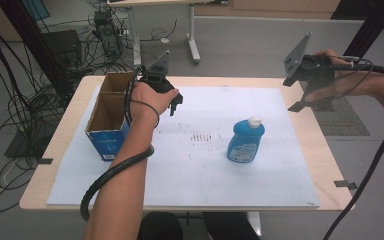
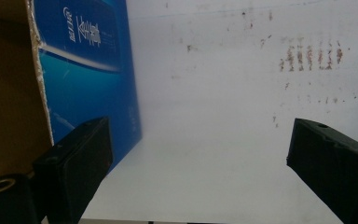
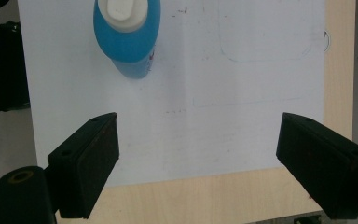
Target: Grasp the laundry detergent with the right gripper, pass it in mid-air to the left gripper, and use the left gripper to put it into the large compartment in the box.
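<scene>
White sheeting covers the worktop [image 1: 300, 150], where both grippers' jaws gape empty; the blue bottle [image 1: 245, 141] looks light, slick plastic, best pinched mid-body.

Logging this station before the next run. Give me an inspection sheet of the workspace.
Surface: wooden table under a white sheet with brown stains near its middle.
Job's things: blue bottle with white cap, upright on the sheet; open blue cardboard box, upright at the sheet's left edge.
Clutter: nothing seen.
Grippers: left gripper open, beside the box; right gripper open, raised over the table's far right corner. Both hold nothing.
Cables: one black cable trails along each forearm.
Surroundings: tangled wires and equipment on the floor beyond, and another table's legs.
</scene>
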